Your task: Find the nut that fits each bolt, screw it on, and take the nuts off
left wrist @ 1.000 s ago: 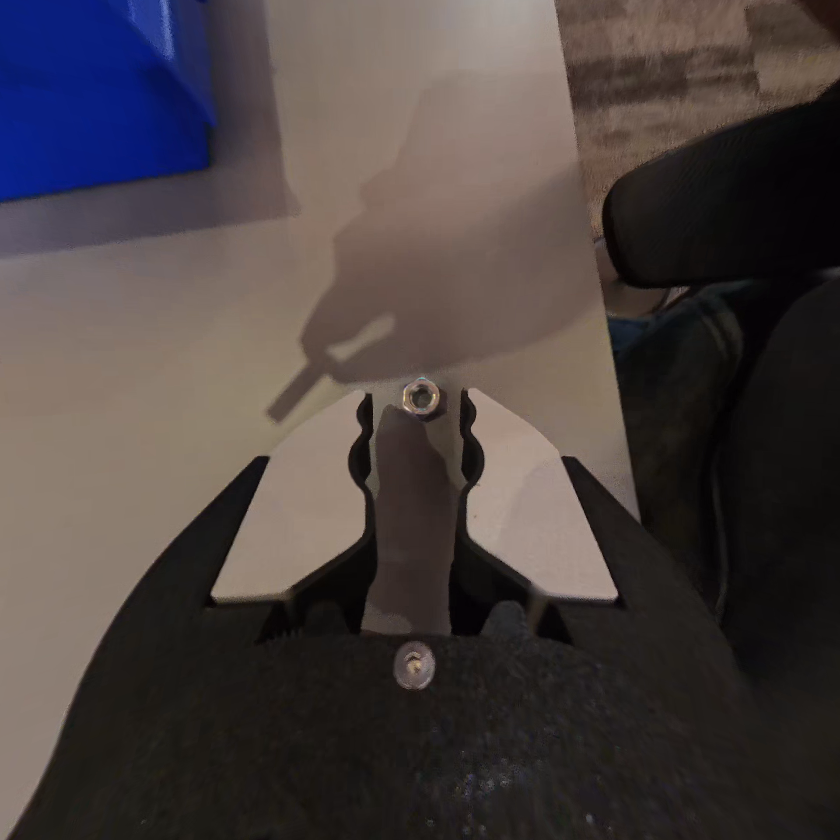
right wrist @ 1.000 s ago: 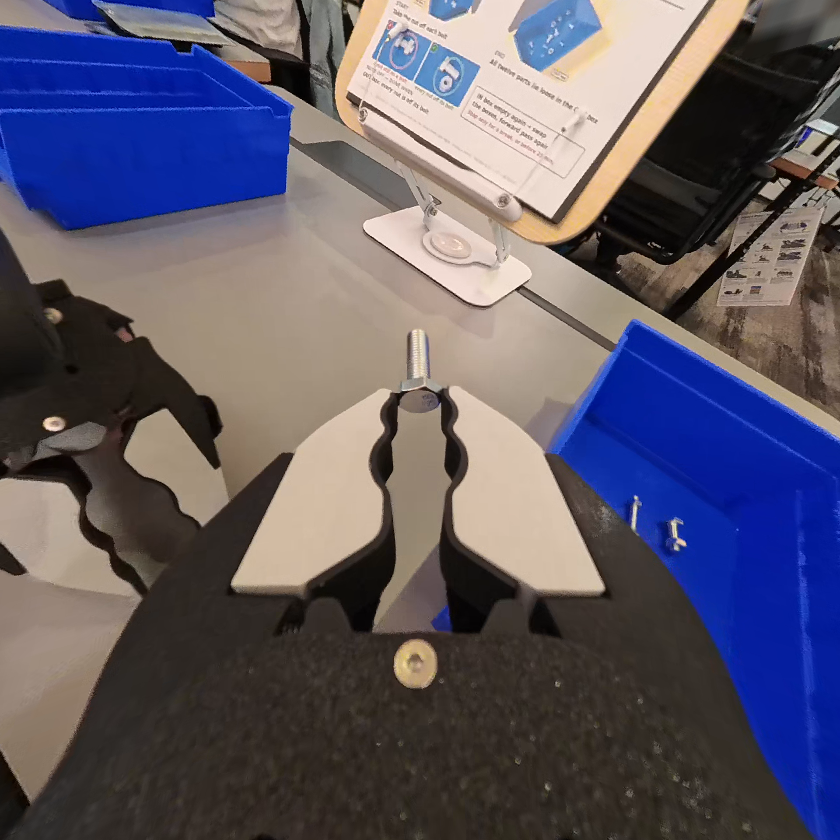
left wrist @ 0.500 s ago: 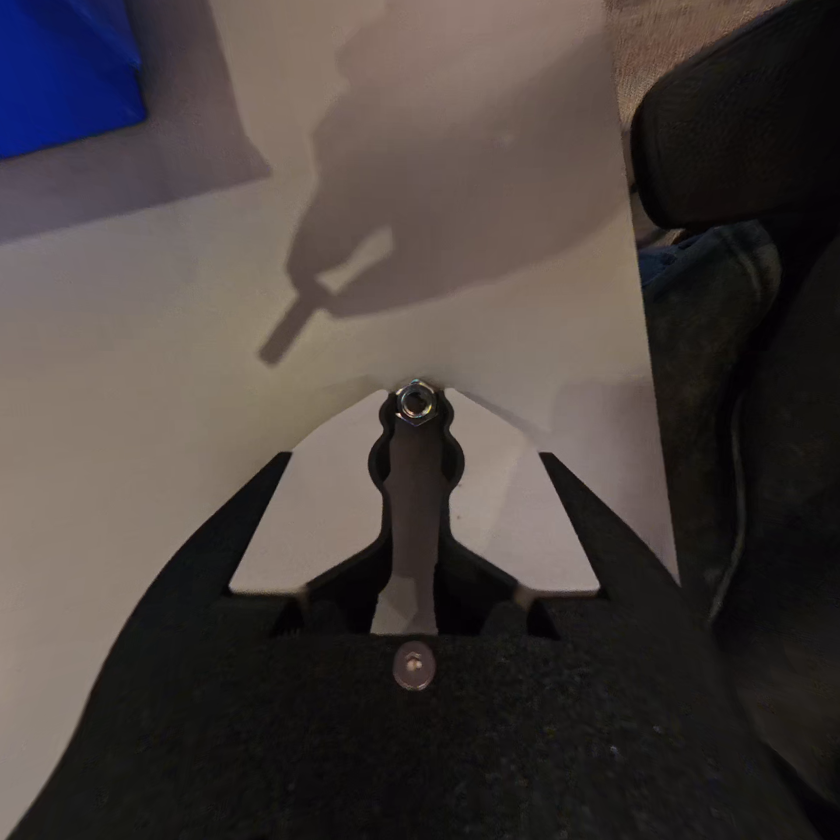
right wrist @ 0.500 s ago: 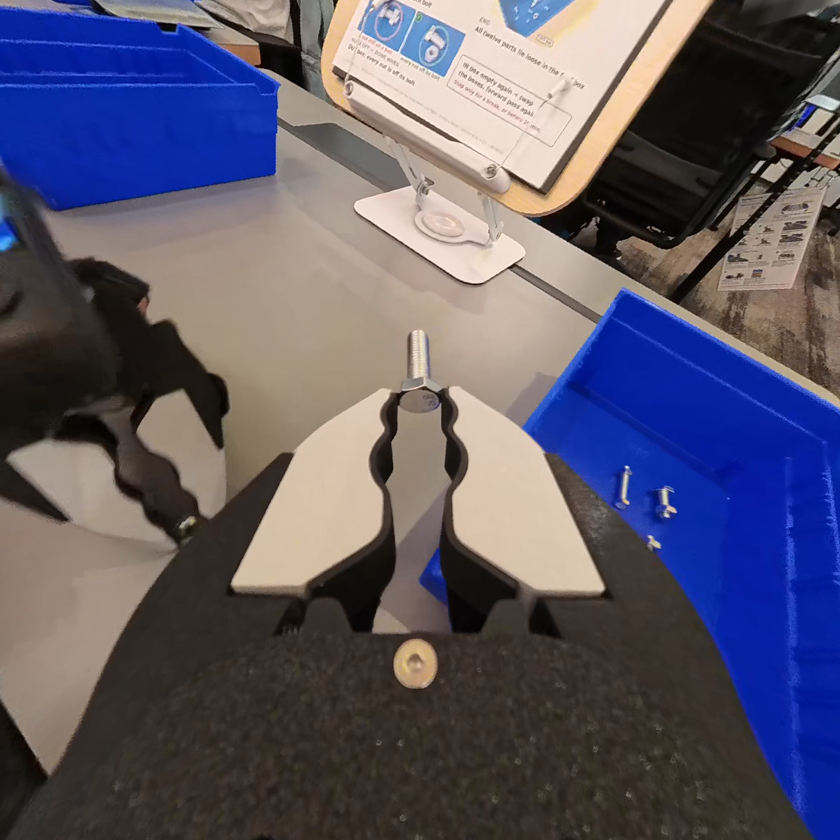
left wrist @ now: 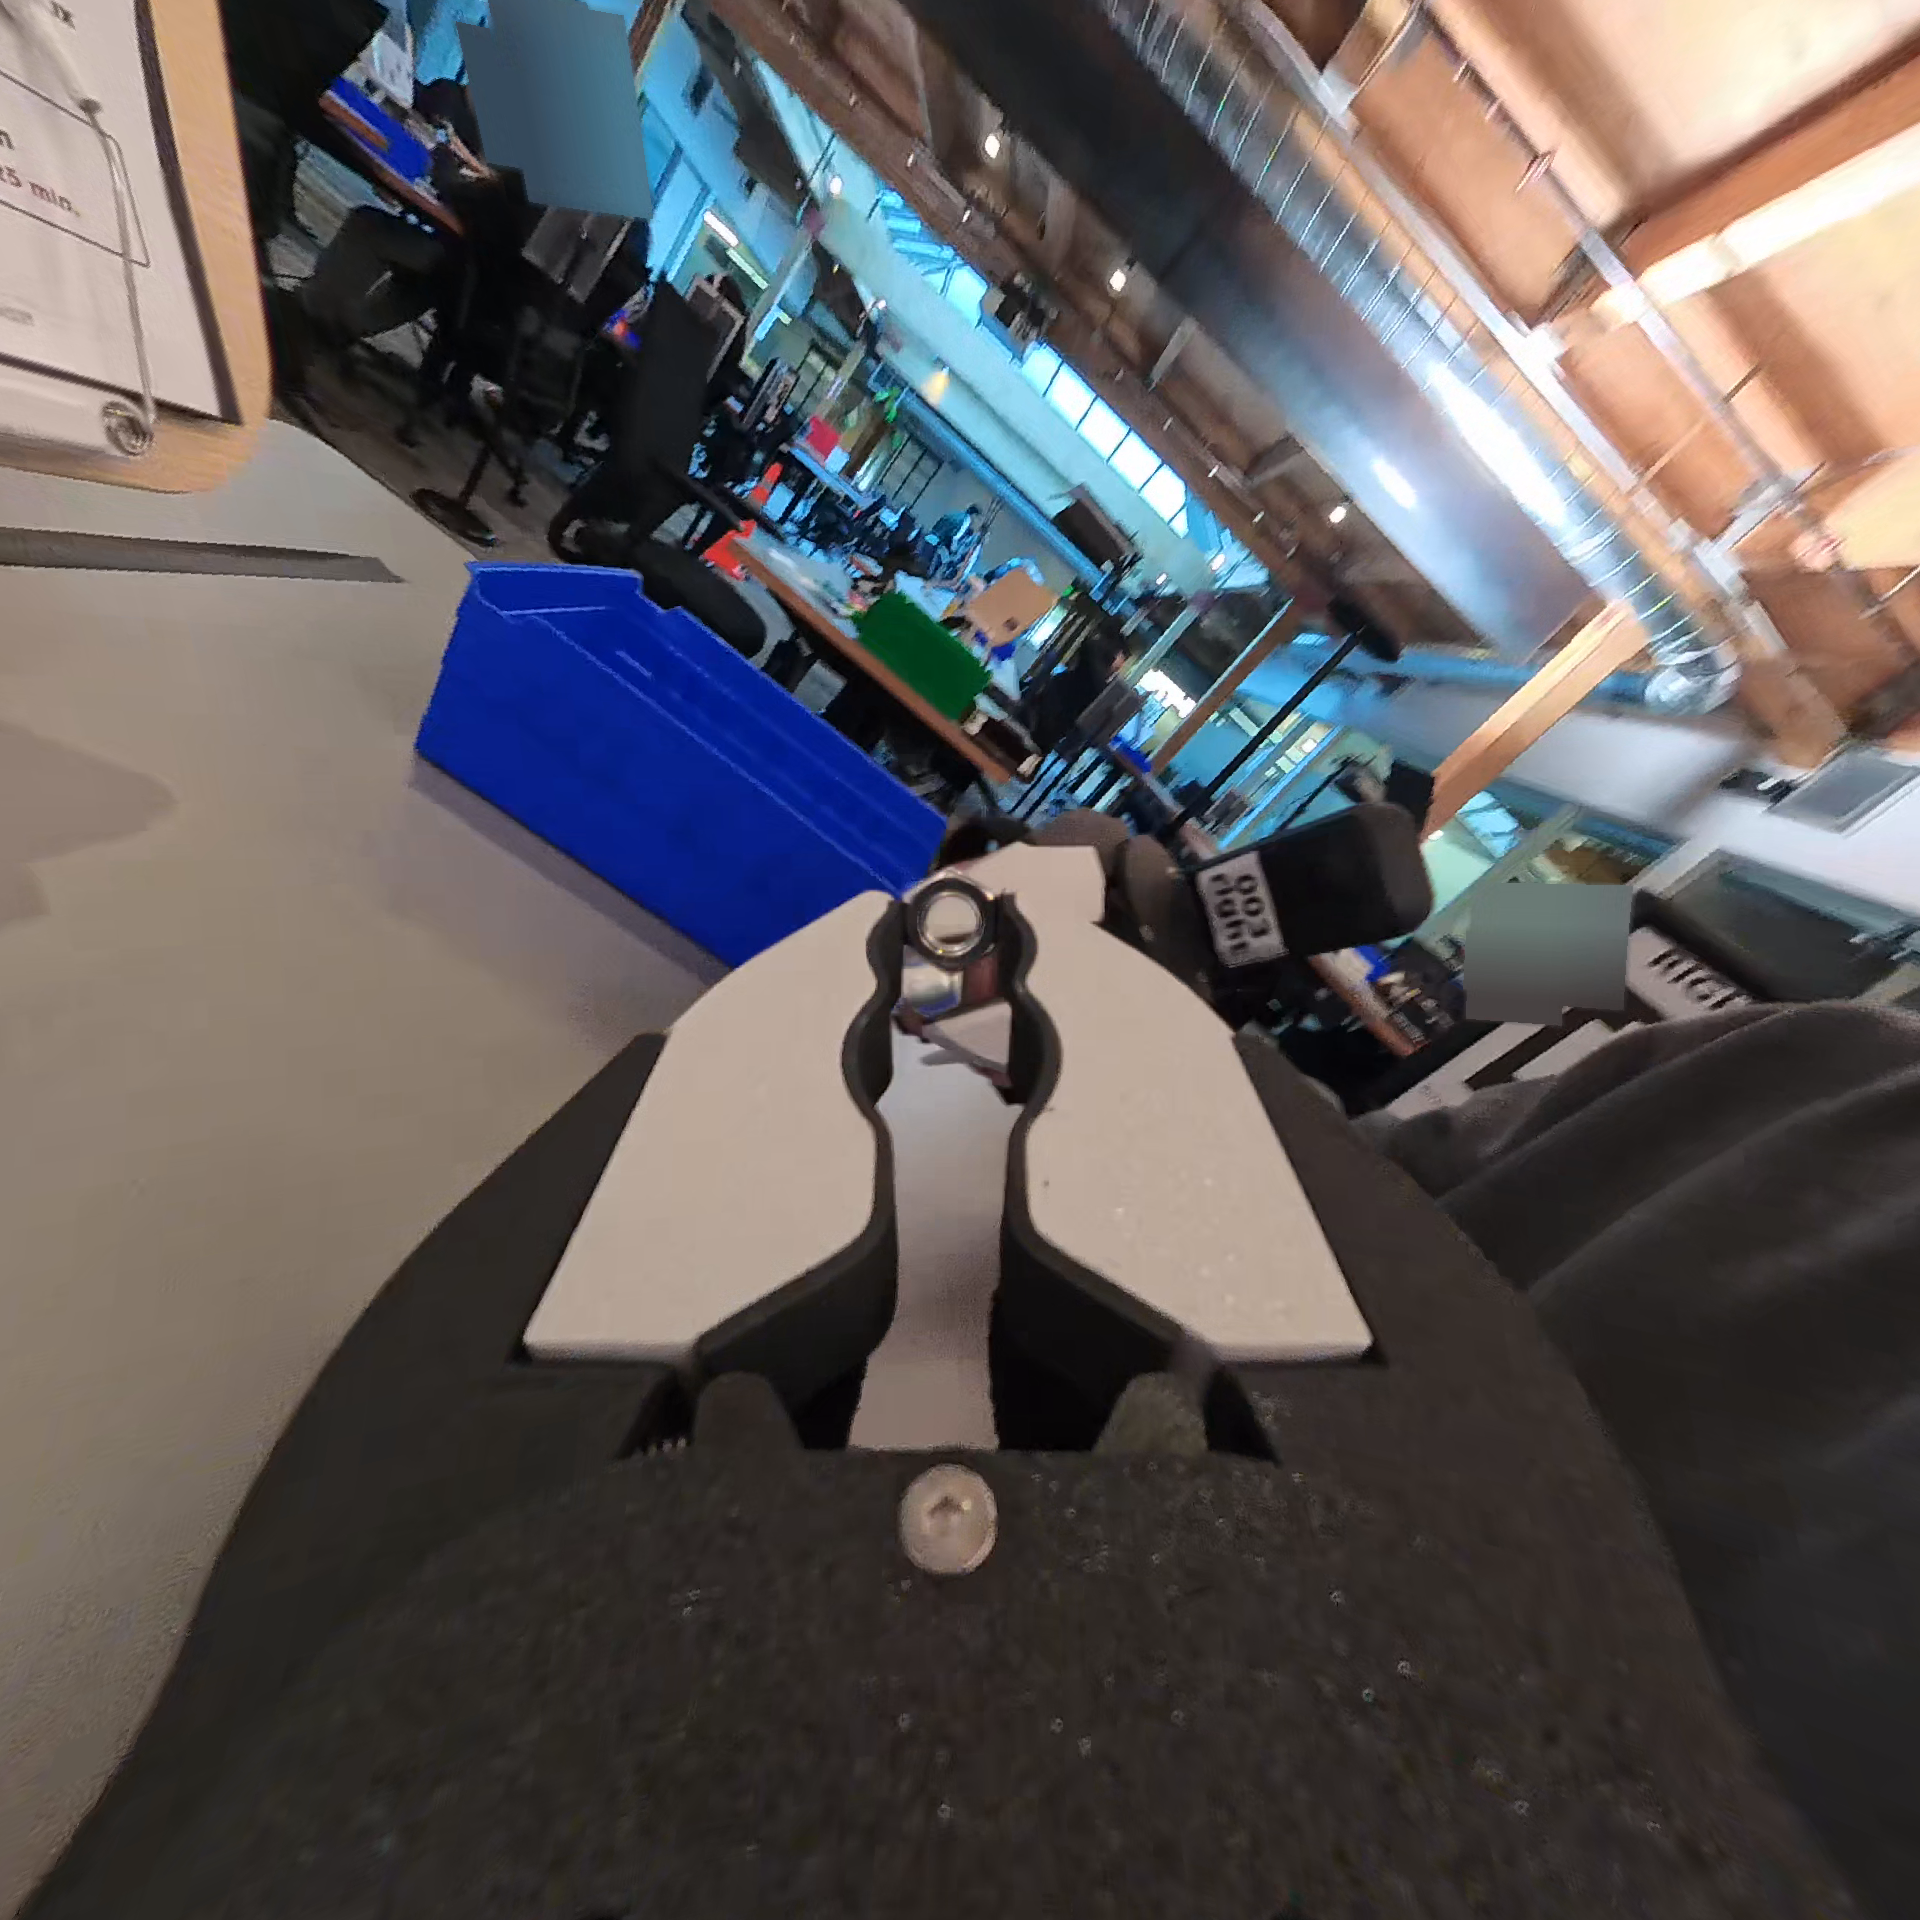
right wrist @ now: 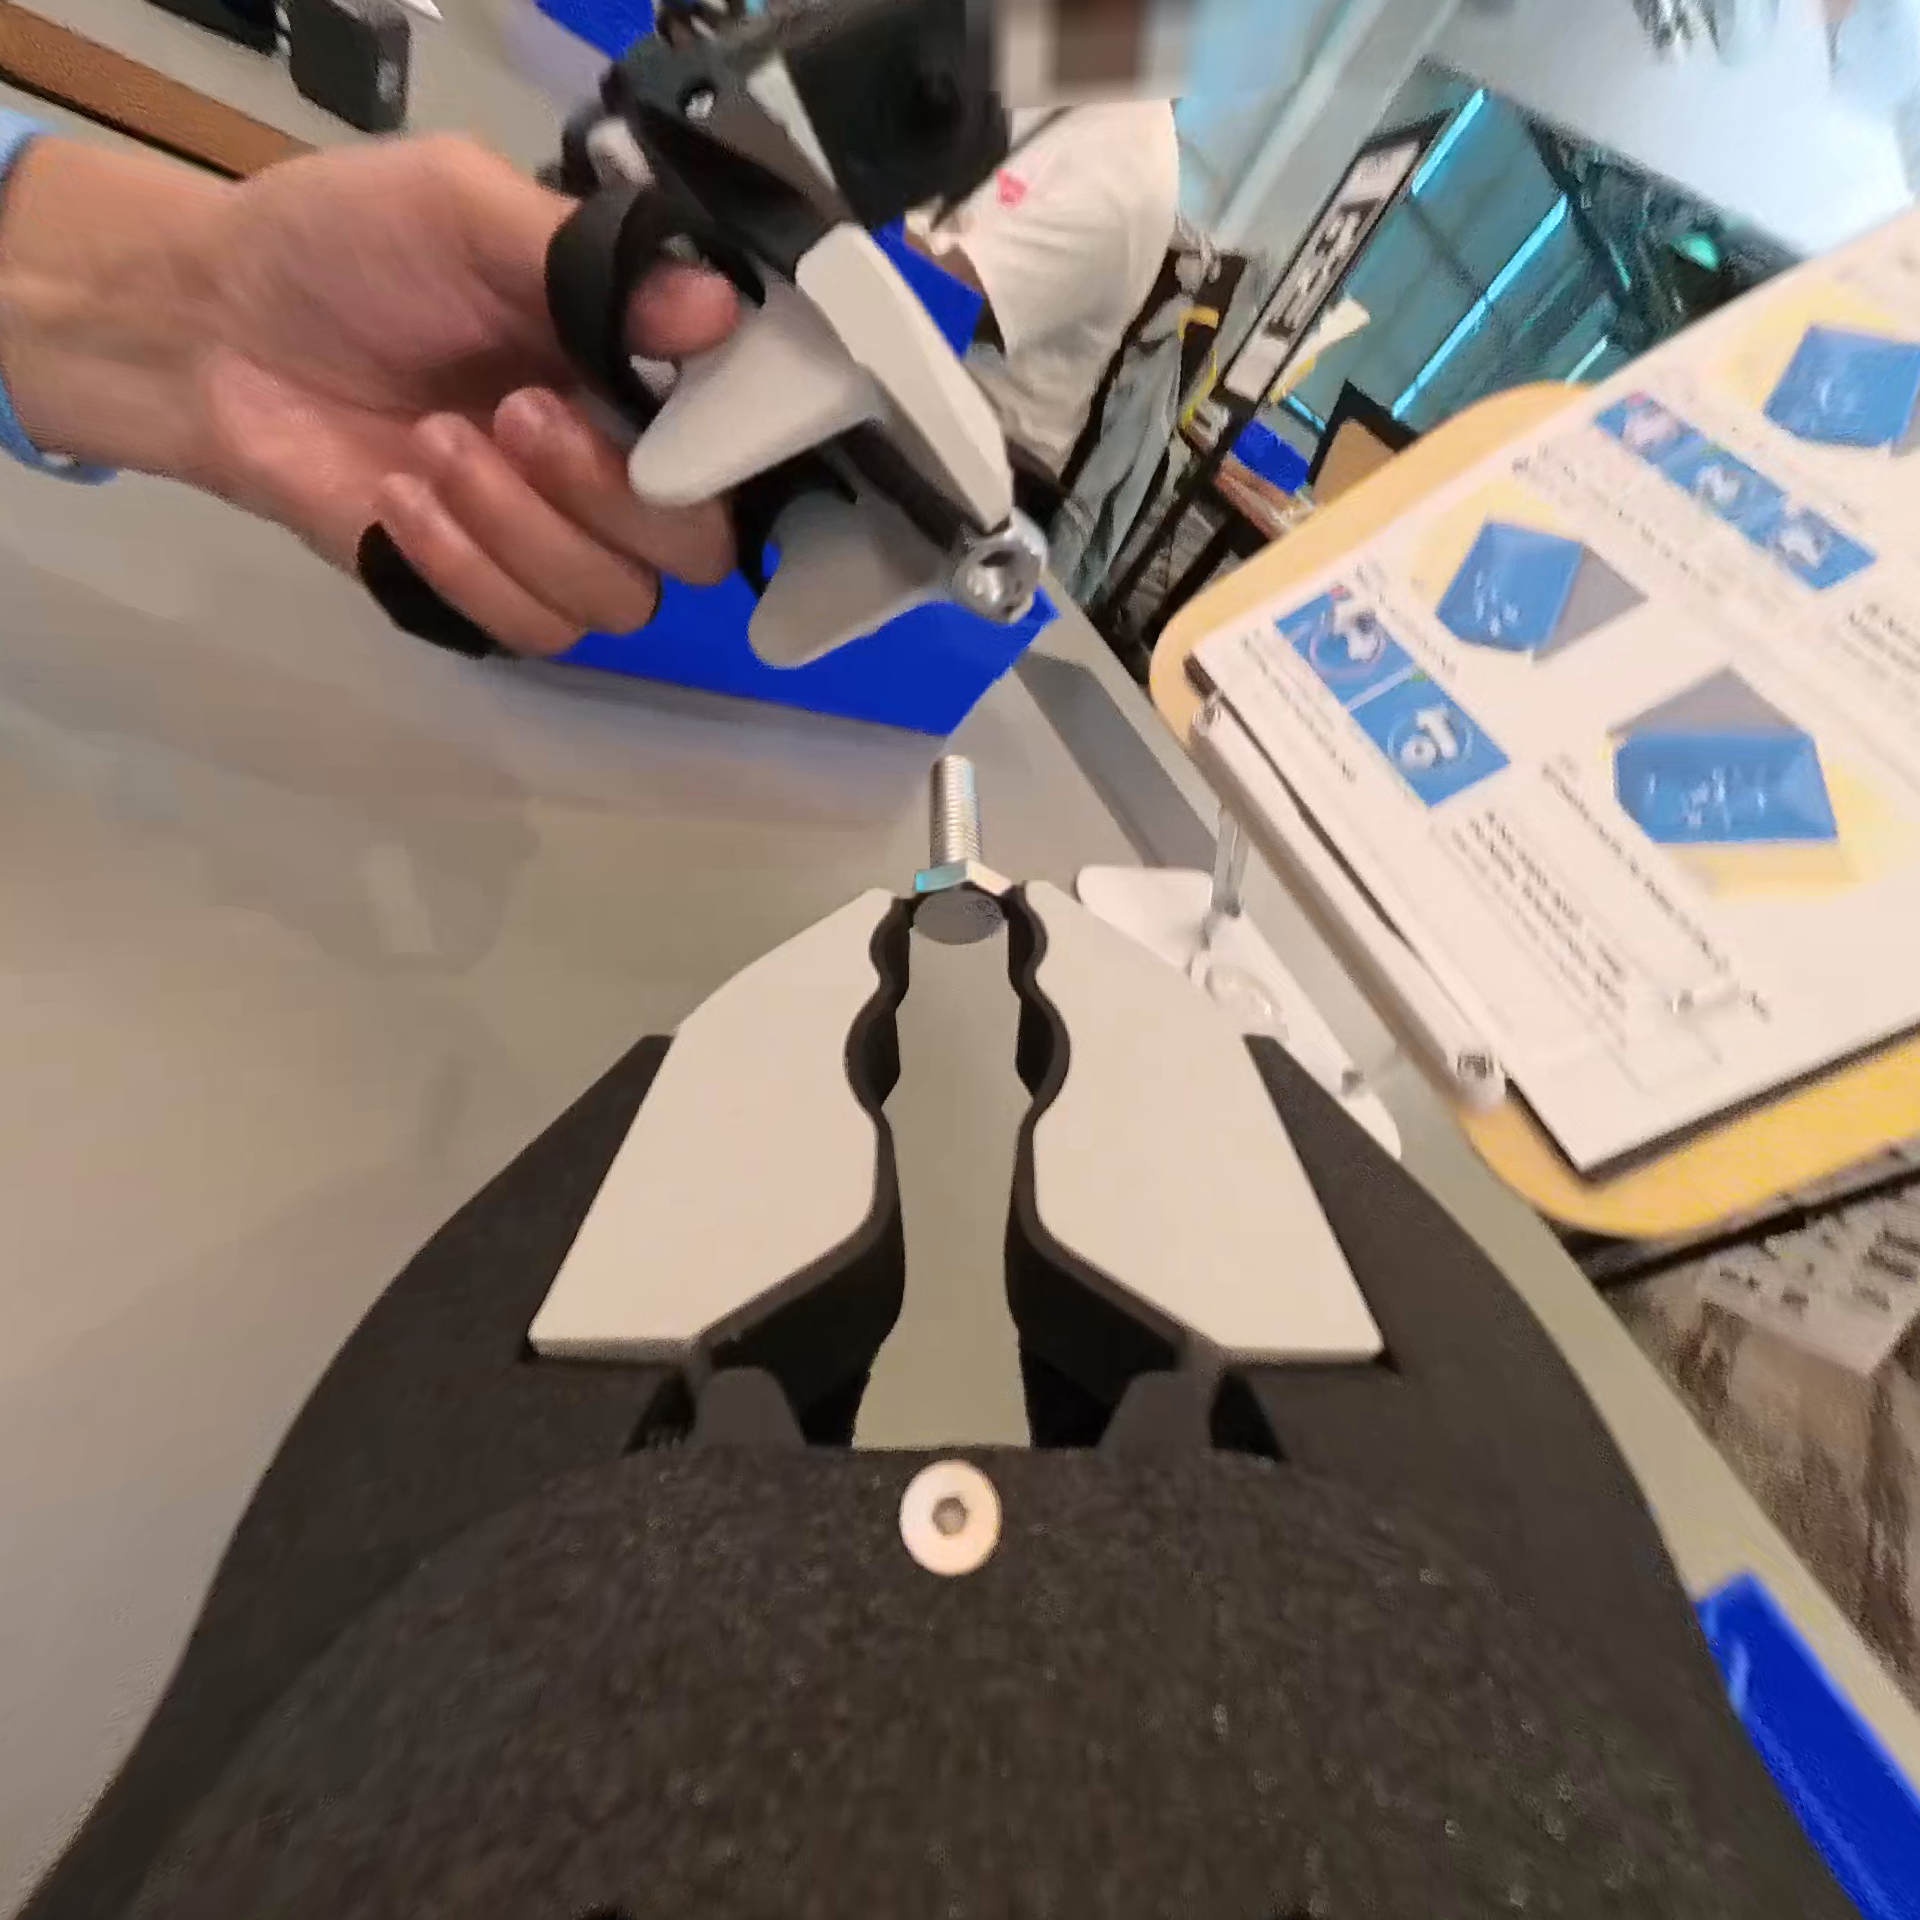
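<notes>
My left gripper (left wrist: 951, 928) is shut on a small silver hex nut (left wrist: 948, 921) at its fingertips, lifted off the table and facing the right gripper. My right gripper (right wrist: 958, 914) is shut on the head of a silver bolt (right wrist: 954, 808), with the threaded shank pointing forward. In the right wrist view the left gripper (right wrist: 992, 566) shows above and just beyond the bolt, held by a hand (right wrist: 343, 364), with the nut (right wrist: 997, 569) at its tip. The nut and the bolt tip are a short way apart. In the left wrist view the right gripper's fingers (left wrist: 1049, 868) show just behind the nut.
A blue bin (left wrist: 665, 758) stands on the grey table (left wrist: 208, 987) beyond the left gripper; another blue bin (right wrist: 831, 665) lies behind the hand. An instruction sheet on a wooden stand (right wrist: 1621, 790) stands at the right. A person's dark clothing (left wrist: 1714, 1195) is at the right. My right fingertips sit around 7 centimeters from my left ones.
My left gripper closed on the nut on the table, lifted it and swung up to face the bolt. My right gripper turned left, still holding the bolt.
</notes>
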Demonstrator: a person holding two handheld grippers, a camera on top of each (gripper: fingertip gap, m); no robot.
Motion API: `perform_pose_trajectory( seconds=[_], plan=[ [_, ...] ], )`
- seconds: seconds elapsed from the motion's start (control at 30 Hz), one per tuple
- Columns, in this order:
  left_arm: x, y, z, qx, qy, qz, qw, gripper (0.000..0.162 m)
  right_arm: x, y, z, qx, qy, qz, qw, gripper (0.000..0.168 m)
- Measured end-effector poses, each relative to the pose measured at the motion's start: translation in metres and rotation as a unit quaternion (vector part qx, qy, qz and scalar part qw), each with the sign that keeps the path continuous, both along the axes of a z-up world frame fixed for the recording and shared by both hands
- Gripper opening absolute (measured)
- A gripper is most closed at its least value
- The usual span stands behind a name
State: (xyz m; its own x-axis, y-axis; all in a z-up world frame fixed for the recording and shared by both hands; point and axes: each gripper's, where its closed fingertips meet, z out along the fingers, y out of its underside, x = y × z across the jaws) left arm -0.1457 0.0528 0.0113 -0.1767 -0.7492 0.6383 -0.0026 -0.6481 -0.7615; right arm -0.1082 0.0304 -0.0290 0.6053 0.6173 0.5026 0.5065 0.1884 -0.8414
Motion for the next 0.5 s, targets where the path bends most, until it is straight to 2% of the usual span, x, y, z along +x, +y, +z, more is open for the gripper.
perform_pose_trajectory(
  seconds=[0.23, 0.37, 0.5],
  plan=[
    [-0.014, 0.007, -0.003, -0.049, -0.014, -0.016, 0.999, 0.017, -0.027, 0.016, 0.023, 0.070, -0.040, 0.037, 0.996, 0.018],
    [-0.015, 0.015, -0.010, -0.065, -0.016, -0.014, 0.998, 0.017, -0.033, 0.024, 0.023, 0.090, -0.062, 0.018, 0.994, 0.018],
    [-0.017, 0.020, -0.010, -0.118, -0.041, -0.033, 0.992, 0.017, -0.036, 0.028, 0.016, 0.091, -0.081, 0.026, 0.992, 0.018]
  ],
)
